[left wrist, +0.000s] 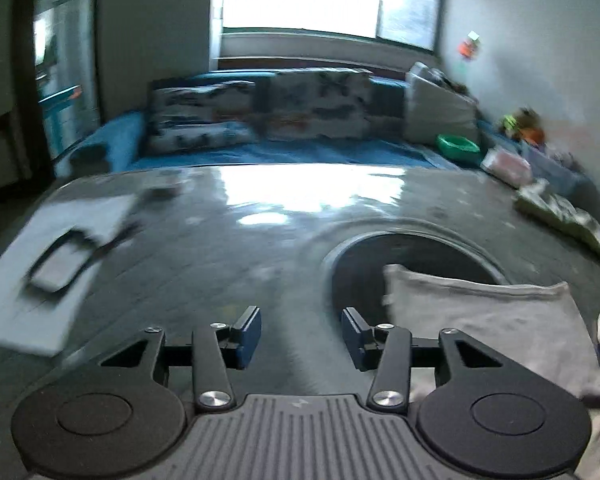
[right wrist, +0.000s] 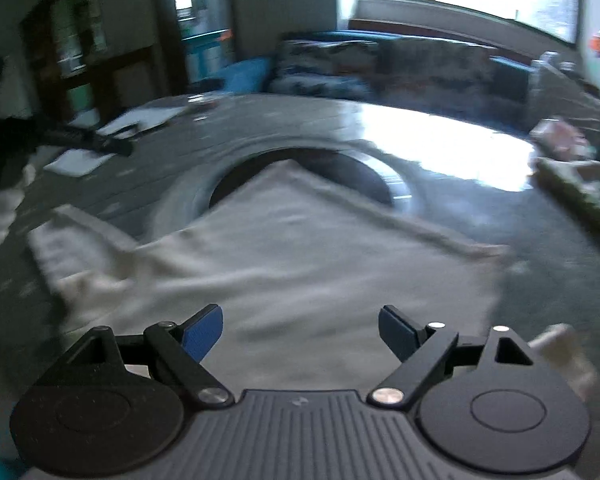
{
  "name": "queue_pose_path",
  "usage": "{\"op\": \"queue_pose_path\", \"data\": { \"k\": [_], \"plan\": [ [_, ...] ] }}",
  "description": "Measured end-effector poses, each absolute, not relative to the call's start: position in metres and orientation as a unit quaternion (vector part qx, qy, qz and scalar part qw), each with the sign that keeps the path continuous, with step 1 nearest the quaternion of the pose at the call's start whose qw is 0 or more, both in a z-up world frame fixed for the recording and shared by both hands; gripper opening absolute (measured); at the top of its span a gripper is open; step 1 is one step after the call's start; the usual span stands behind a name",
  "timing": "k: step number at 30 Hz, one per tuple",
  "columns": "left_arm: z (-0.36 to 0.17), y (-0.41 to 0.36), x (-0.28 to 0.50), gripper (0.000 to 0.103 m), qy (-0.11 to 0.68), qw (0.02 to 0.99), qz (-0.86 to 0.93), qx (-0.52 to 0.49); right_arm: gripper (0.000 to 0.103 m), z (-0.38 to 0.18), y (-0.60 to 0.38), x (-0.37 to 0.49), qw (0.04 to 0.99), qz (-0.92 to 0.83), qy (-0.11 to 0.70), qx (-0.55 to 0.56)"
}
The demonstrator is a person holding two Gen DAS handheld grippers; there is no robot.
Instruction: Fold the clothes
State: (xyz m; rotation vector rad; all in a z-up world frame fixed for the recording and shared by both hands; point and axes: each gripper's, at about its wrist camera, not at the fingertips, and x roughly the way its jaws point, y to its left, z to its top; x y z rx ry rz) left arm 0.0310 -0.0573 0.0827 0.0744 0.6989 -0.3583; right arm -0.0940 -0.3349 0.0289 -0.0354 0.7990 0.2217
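**Grey cloth lies flat on the shiny table**

Grey stone-look table (right wrist: 440, 208) with a dark round plate (left wrist: 412, 256) set in its middle holds the pale grey folded cloth (right wrist: 300, 248). One corner of the cloth points away over the dark round plate, toward the blue sofa (left wrist: 300, 152) with patterned cushions. The picture is too blurry to tell which way its long side runs.

White paper (left wrist: 48, 248) with a dark flat phone-like thing (left wrist: 60, 264) lies on the table's far left.

Right gripper (right wrist: 300, 332) tips down over the cloth, jaws wide apart, holding nothing. Left gripper (left wrist: 302, 336) tips down beside the cloth's left edge, jaws partly apart and empty.

No writing can be read.
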Motion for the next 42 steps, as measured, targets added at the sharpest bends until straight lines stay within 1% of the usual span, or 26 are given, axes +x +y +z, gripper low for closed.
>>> {"op": "queue_pose_path", "data": {
  "k": [5,8,12,14,15,17,18,19,20,21,22,23,24,25,28,31,37,42],
  "plan": [
    [0.060,-0.109,0.068,0.048,0.354,0.912,-0.199,0.059,0.079,0.022,-0.396,-0.064,0.921,0.018,0.388,0.016],
    [0.044,-0.130,0.085,0.048,0.366,0.907,-0.197,0.073,0.071,0.015,-0.423,-0.048,0.918,-0.009,0.394,0.038],
    [0.025,-0.145,0.101,0.048,0.378,0.902,-0.193,0.081,0.066,0.002,-0.447,-0.027,0.912,-0.020,0.405,0.066],
    [0.017,-0.149,0.107,0.048,0.384,0.900,-0.191,0.081,0.058,-0.005,-0.454,-0.018,0.908,-0.016,0.411,0.078],
    [0.015,-0.150,0.109,0.048,0.384,0.900,-0.192,0.079,0.057,-0.007,-0.456,-0.015,0.907,-0.016,0.413,0.079],
    [0.009,-0.152,0.113,0.048,0.385,0.899,-0.194,0.076,0.050,-0.011,-0.458,-0.009,0.905,-0.014,0.417,0.081],
    [0.008,-0.152,0.113,0.048,0.383,0.899,-0.198,0.074,0.048,-0.012,-0.459,-0.008,0.905,-0.013,0.417,0.080],
    [0.008,-0.153,0.112,0.048,0.381,0.899,-0.202,0.076,0.045,-0.013,-0.459,-0.007,0.905,-0.012,0.418,0.080],
    [0.008,-0.154,0.112,0.047,0.378,0.899,-0.207,0.078,0.038,-0.013,-0.459,-0.005,0.905,-0.011,0.418,0.079],
    [0.008,-0.155,0.112,0.034,0.375,0.899,-0.211,0.080,0.034,-0.013,-0.458,-0.004,0.905,-0.011,0.418,0.077],
    [0.008,-0.156,0.111,0.019,0.372,0.898,-0.218,0.083,0.024,-0.013,-0.459,-0.002,0.905,-0.011,0.418,0.077],
    [0.009,-0.157,0.110,0.014,0.370,0.898,-0.224,0.086,0.018,-0.012,-0.458,0.001,0.905,-0.011,0.418,0.074],
    [0.009,-0.159,0.108,0.011,0.363,0.900,-0.221,0.096,0.016,-0.012,-0.457,0.003,0.905,-0.011,0.418,0.071],
    [0.009,-0.161,0.106,0.009,0.356,0.903,-0.216,0.106,0.011,-0.011,-0.456,0.006,0.906,-0.010,0.418,0.068],
    [0.011,-0.151,0.109,0.007,0.347,0.912,-0.194,0.101,0.008,-0.007,-0.448,0.016,0.909,-0.004,0.412,0.056],
    [0.016,-0.133,0.117,0.007,0.341,0.921,-0.169,0.086,0.007,-0.002,-0.436,0.032,0.914,0.008,0.404,0.043],
    [0.027,-0.097,0.143,0.007,0.331,0.934,-0.118,0.069,0.006,0.002,-0.403,0.077,0.920,0.039,0.390,0.007],
    [0.026,-0.072,0.168,0.007,0.339,0.936,-0.082,0.053,0.006,0.003,-0.378,0.122,0.925,0.059,0.376,0.003]
  ]
}}
